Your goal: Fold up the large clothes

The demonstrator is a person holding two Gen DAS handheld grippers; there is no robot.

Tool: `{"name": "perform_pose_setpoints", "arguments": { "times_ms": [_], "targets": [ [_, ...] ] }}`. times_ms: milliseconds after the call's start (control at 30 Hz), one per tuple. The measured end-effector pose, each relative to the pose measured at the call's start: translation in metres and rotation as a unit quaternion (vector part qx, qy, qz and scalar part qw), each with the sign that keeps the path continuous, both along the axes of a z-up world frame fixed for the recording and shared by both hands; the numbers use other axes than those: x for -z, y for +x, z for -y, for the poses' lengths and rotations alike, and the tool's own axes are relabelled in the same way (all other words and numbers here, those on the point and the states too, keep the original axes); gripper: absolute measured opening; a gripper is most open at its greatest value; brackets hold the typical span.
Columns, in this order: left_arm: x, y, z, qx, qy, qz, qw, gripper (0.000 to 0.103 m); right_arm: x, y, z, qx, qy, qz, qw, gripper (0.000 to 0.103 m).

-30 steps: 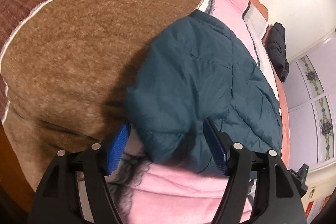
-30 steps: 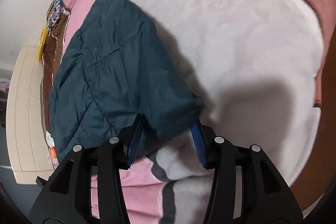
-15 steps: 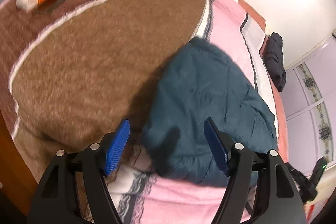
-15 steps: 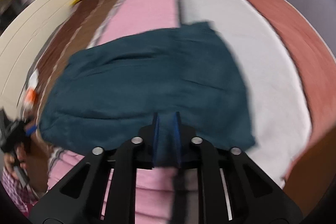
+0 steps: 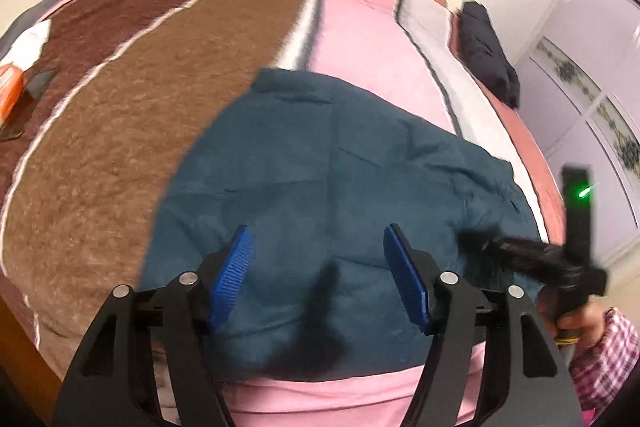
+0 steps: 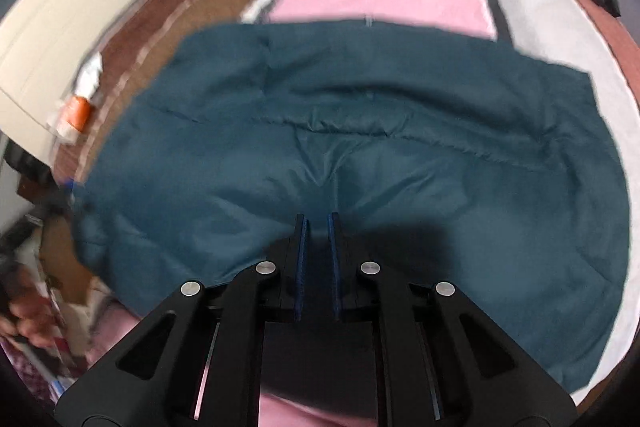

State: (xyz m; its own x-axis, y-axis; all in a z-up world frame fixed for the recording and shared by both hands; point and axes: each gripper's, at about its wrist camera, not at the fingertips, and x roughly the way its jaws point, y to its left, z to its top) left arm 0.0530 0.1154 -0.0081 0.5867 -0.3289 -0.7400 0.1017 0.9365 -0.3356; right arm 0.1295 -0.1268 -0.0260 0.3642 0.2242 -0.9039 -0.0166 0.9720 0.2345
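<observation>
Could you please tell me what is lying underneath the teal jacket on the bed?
The teal jacket lies on a striped blanket: brown, pink and white bands show around its edges. Anything directly beneath the jacket is covered.

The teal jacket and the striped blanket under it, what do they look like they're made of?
Teal jacket: probably thin padded synthetic such as nylon or polyester, going by its slight sheen, stitched quilt lines and puffy creases. Striped blanket: seemingly plush fleece, matte, with a fuzzy, mottled nap on the brown band. Neither fibre can be confirmed by sight.
</observation>
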Motion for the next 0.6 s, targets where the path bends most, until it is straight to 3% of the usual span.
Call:
{"name": "perform_pose_setpoints", "arguments": {
  "times_ms": [133, 333, 400, 467, 533, 600],
  "targets": [
    [0.007, 0.000, -0.033, -0.044, 0.006, -0.016, 0.9989, 0.071, 0.018, 0.008, 0.008, 0.007, 0.021, -0.023, 0.999, 0.006],
    [0.045, 0.008, -0.059, -0.062, -0.056, -0.081, 0.9932, 0.074, 0.024, 0.014, 0.004, 0.005, 0.006, -0.029, 1.000, 0.006],
    [0.057, 0.010, -0.062, -0.072, -0.063, -0.106, 0.9898, 0.074, 0.012, 0.015, 0.009, 0.016, 0.019, -0.040, 0.999, 0.006],
    [0.056, 0.007, -0.064, -0.077, -0.076, -0.109, 0.9881, 0.074, -0.009, 0.011, 0.007, 0.014, 0.022, -0.014, 1.000, 0.006],
    [0.048, 0.004, -0.064, -0.070, -0.076, -0.089, 0.9906, 0.074, -0.040, 0.013, 0.007, 0.009, 0.011, 0.033, 0.999, 0.006],
    [0.034, -0.002, -0.058, -0.065, -0.034, -0.055, 0.9958, 0.074, -0.055, 0.031, 0.005, 0.012, -0.014, 0.052, 0.998, 0.006]
  ]
}}
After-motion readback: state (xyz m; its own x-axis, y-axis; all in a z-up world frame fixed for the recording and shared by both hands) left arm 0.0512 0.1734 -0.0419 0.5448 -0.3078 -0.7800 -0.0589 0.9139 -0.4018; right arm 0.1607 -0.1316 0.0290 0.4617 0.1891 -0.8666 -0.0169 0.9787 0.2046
